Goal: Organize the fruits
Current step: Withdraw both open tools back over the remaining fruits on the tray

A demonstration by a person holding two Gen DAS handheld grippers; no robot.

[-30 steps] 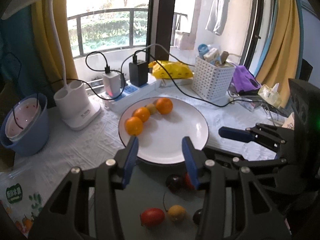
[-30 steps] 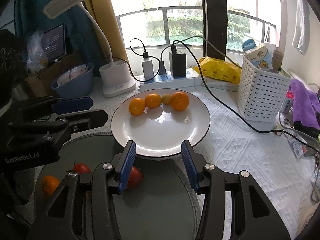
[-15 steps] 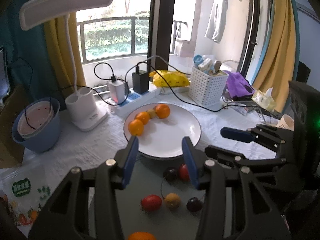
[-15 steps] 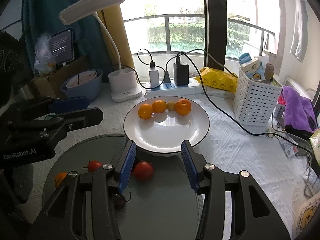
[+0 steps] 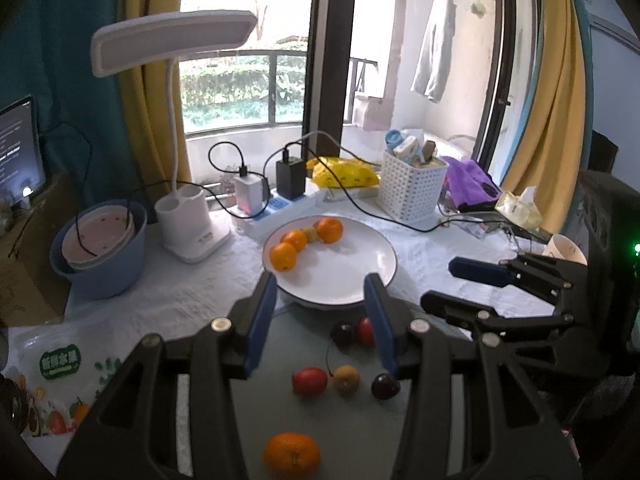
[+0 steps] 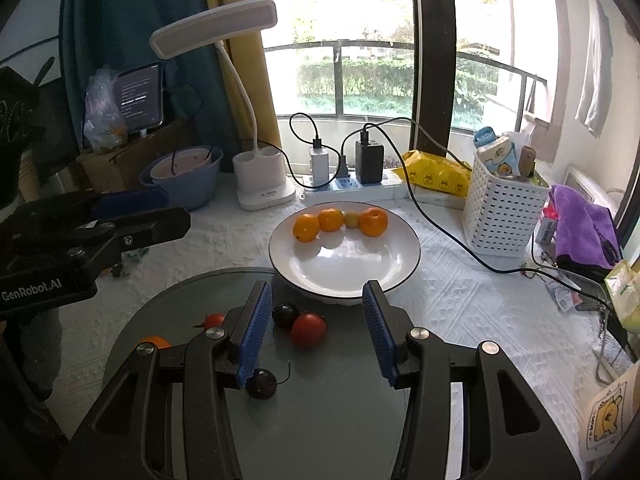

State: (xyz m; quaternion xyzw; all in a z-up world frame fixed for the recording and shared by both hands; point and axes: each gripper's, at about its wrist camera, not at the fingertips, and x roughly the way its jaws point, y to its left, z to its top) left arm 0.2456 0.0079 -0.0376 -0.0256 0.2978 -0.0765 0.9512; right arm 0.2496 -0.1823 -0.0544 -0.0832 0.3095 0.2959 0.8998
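Currently both hand-held grippers, left (image 5: 320, 316) and right (image 6: 316, 324), hover with jaws apart, gripping nothing. White plate (image 6: 384, 268) at 12 o'clock carries three oranges (image 6: 330, 219); red tomato (image 6: 308, 329) lies below on the grey mat (image 6: 332, 408).

The round white glazed plate (image 6: 404, 258) looks like glossy ceramic with a thin dark rim. At its 6 o'clock lies a round grey-green tray (image 6: 320, 408), smooth and dull. The white cloth (image 6: 460, 300) under both is quilted, with a raised pattern. At the plate's 2 o'clock stands a white perforated plastic basket (image 6: 500, 216); at 3 o'clock lies a fuzzy purple towel (image 6: 580, 220). The right gripper (image 6: 318, 330) is matt black plastic with ribbed blue pads.
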